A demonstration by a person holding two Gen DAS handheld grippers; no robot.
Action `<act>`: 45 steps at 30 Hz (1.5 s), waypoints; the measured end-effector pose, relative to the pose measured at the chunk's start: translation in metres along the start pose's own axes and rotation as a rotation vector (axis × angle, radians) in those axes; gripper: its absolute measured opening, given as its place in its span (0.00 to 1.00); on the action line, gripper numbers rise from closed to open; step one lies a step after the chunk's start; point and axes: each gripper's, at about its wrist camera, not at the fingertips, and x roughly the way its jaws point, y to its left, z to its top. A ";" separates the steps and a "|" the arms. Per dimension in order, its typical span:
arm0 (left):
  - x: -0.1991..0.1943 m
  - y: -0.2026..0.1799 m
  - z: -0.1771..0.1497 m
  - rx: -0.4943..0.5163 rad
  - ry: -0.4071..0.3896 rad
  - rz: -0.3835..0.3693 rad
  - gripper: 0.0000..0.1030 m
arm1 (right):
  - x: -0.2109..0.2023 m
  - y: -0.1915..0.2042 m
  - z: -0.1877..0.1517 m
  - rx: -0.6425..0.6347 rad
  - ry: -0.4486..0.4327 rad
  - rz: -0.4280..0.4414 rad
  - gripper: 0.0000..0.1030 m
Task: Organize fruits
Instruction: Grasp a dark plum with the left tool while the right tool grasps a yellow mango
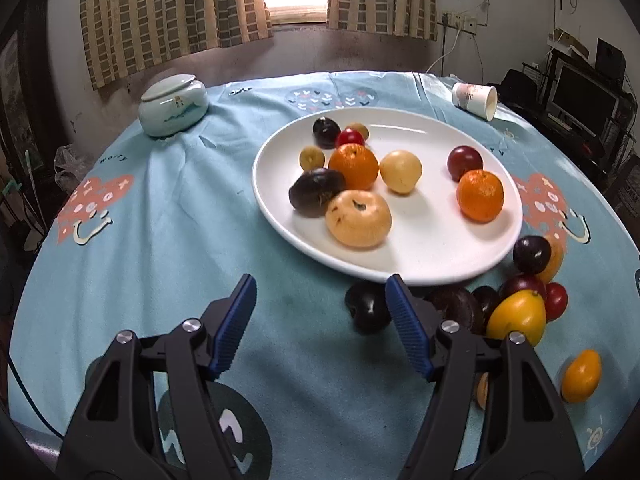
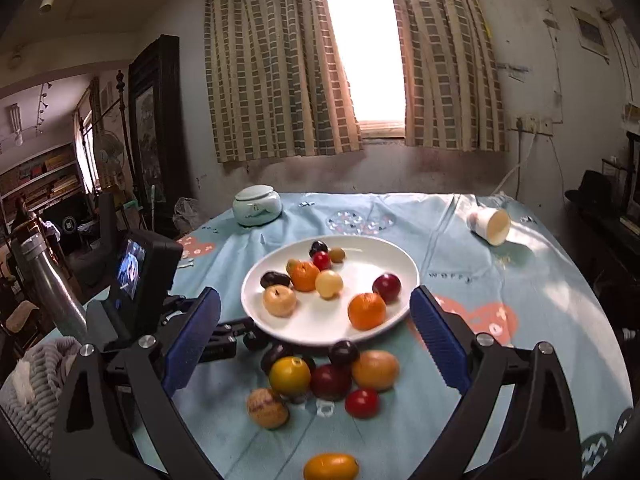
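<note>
I see both my grippers, left and right, spread apart, holding nothing; nine fruits sit on the white plate; the loose fruit cluster lies just beside it on the cloth, unsorted.

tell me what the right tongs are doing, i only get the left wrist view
observer: the right tongs are open with nothing between them, facing the plate.
operator: something tan is half hidden low right in my view, what is it
observer: a wrinkled, walnut-like brown fruit, off the plate, next to the yellow fruit.
operator: anything inside the tipped cup
observer: the cup has its mouth turned toward the right camera, and it looks empty.
</note>
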 end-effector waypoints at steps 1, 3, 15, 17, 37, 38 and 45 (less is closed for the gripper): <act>0.002 0.000 -0.001 0.002 0.001 0.006 0.68 | -0.003 -0.003 -0.011 0.013 0.013 -0.012 0.93; 0.006 0.000 -0.002 -0.002 0.013 0.005 0.68 | -0.001 -0.010 -0.029 0.046 0.064 -0.009 0.93; 0.026 -0.019 -0.010 0.072 0.082 -0.028 0.61 | 0.037 0.000 -0.072 0.032 0.327 -0.003 0.90; 0.028 -0.014 -0.009 0.044 0.090 -0.064 0.59 | 0.040 -0.003 -0.074 0.047 0.348 0.001 0.83; 0.023 -0.025 -0.006 0.099 0.070 -0.055 0.30 | 0.051 -0.005 -0.088 0.059 0.472 0.000 0.71; 0.020 -0.024 -0.006 0.097 0.063 -0.053 0.30 | 0.051 -0.004 -0.089 0.055 0.480 0.004 0.68; 0.007 -0.024 -0.006 0.107 0.036 -0.035 0.30 | 0.052 -0.008 -0.092 0.055 0.515 0.024 0.49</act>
